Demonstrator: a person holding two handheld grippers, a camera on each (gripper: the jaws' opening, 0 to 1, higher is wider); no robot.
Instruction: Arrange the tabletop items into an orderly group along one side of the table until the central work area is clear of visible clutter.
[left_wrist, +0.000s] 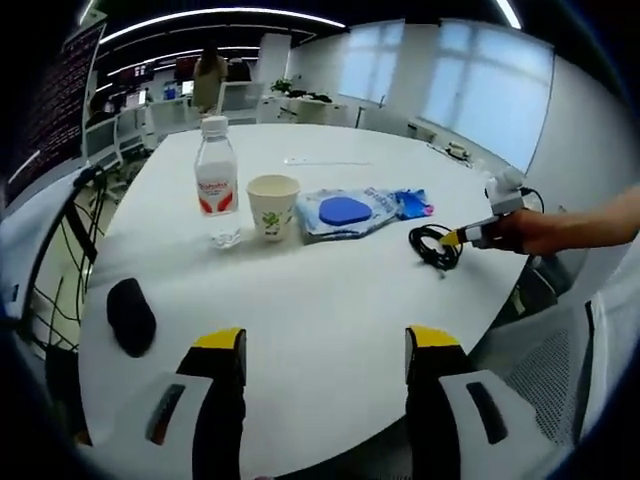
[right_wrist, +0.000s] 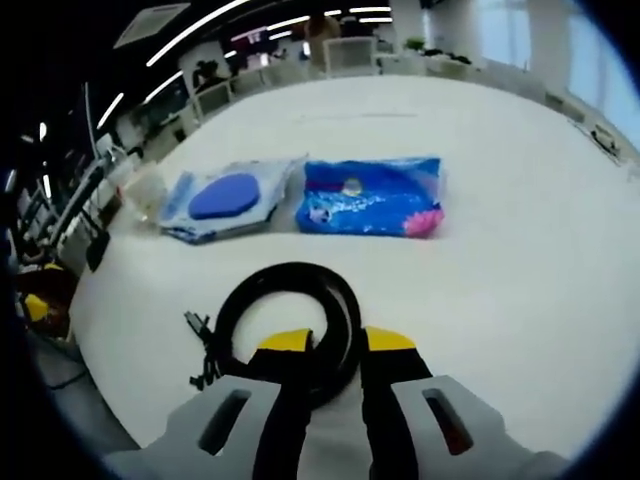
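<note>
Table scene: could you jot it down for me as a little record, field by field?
surface: white table
bottle: upright, beside paper cup
blue packets: lying flat past the cup
black mouse: near table edge
black cable: coiled
left hand-held gripper: open, holding nothing
right hand-held gripper: jaws around the cable coil's near side

a round white table (left_wrist: 330, 310) carries a water bottle (left_wrist: 215, 168) at the upper left of the left gripper view, with a paper cup (left_wrist: 272, 206) just right of it and a clear packet holding a blue disc (left_wrist: 345, 212) further right, beside a blue printed pouch (right_wrist: 372, 196). a coiled black cable (left_wrist: 434, 247) lies at centre right and a black mouse (left_wrist: 130, 315) at lower left, well apart from the rest.
</note>
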